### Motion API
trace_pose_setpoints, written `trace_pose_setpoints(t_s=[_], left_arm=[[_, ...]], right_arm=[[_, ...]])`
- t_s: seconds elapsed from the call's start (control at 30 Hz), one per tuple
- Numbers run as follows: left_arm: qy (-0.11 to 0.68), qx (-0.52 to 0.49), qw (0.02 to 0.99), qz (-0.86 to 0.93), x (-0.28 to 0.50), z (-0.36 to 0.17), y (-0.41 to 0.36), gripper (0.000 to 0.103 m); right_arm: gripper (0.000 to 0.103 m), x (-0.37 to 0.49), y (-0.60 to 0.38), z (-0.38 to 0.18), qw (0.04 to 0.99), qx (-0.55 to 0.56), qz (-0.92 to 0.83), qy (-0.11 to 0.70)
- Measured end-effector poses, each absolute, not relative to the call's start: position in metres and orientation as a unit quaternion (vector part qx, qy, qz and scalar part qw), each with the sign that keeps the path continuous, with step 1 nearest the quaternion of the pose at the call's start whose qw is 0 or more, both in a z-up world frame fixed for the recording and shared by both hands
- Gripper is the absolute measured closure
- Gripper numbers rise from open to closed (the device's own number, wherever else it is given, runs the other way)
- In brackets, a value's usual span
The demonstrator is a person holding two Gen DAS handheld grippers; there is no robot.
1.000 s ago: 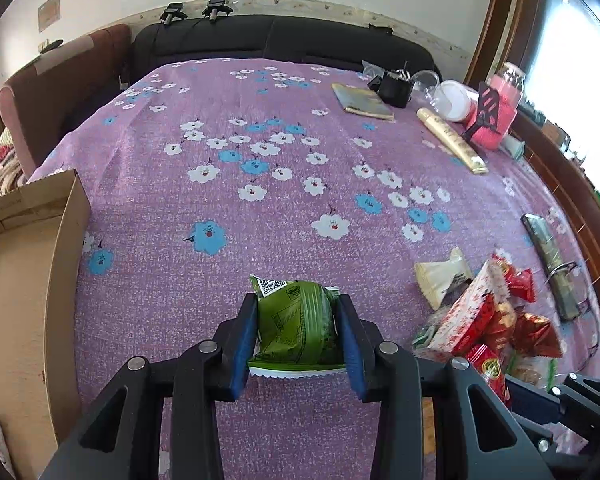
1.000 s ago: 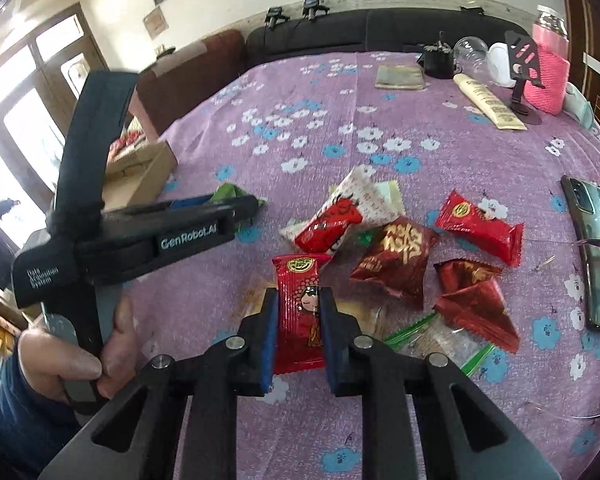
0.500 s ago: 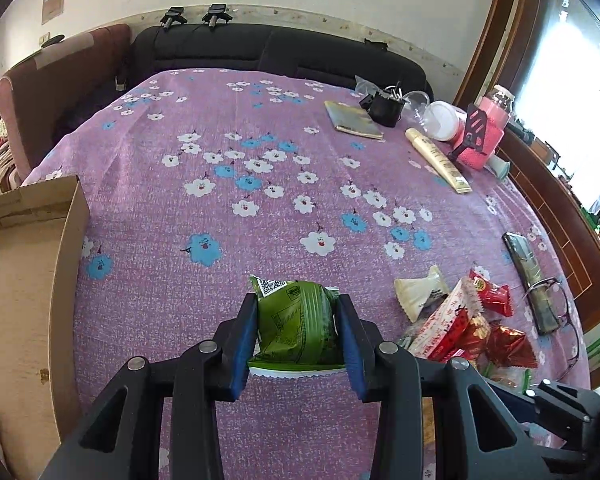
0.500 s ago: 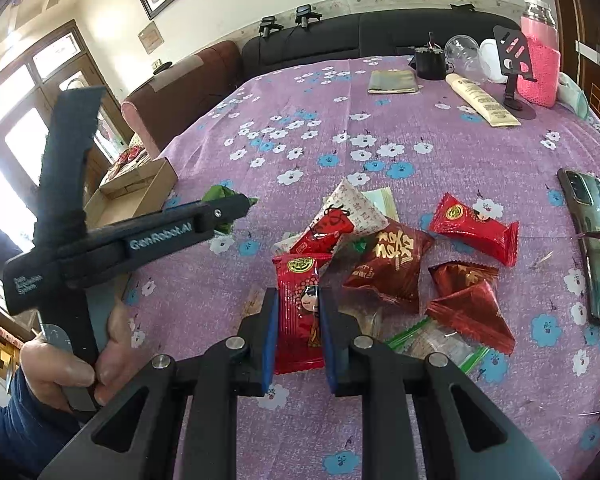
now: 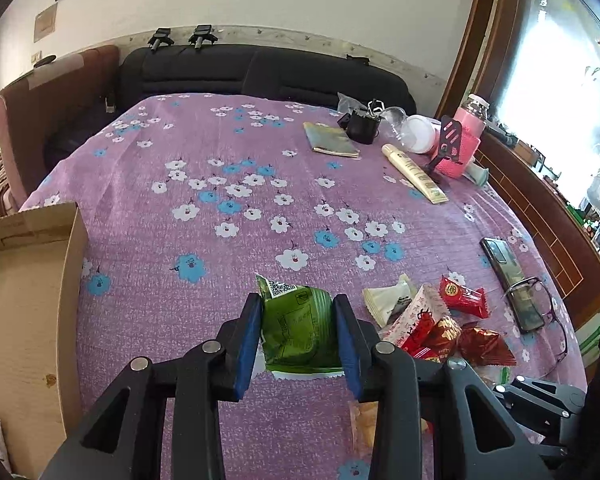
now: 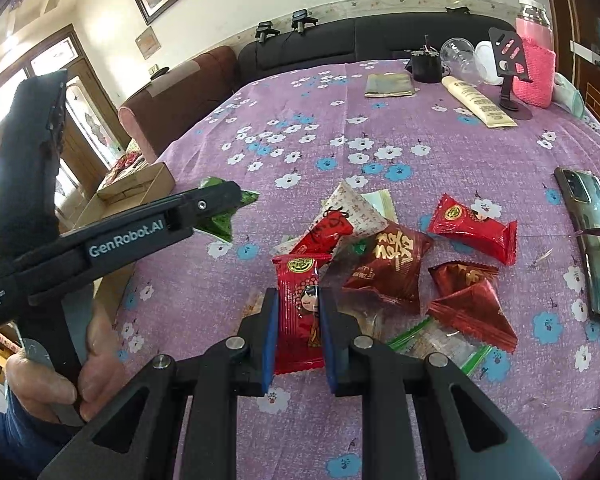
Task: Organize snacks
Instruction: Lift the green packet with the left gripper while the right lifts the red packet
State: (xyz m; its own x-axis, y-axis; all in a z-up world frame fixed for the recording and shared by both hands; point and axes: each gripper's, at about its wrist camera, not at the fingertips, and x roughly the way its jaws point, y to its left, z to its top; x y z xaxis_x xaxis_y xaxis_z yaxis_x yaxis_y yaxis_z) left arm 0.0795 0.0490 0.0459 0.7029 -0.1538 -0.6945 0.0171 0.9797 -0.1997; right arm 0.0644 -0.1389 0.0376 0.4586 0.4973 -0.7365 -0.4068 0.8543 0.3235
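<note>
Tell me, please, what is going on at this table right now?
A person is sorting snacks with two handheld grippers. The left gripper is clamped on a green snack packet, its jaws having just closed slightly. The right gripper is shut on a red snack packet. More wrapped snacks lie on the purple floral cloth, near a cardboard box.

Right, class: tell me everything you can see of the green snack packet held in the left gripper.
The green snack packet is a small glossy pillow pack, apparently foil or plastic, with a white crimped, serrated lower seam and a QR code label at its upper end. It stands roughly upright between the blue pads of the left gripper, which press its two sides and crease it, above the purple flowered cloth. In the right wrist view only its crumpled end shows.
</note>
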Motion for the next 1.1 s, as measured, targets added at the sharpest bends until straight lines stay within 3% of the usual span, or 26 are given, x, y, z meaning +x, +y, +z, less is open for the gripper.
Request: trace_pose_setpoints(t_s=[1.1], left_arm=[[0.399,-0.107,0.909,-0.061,0.083,0.040,0.049,0.065]], right_arm=[[0.085,0.068,-0.147,0.037,0.849,0.079,0.266,0.450]])
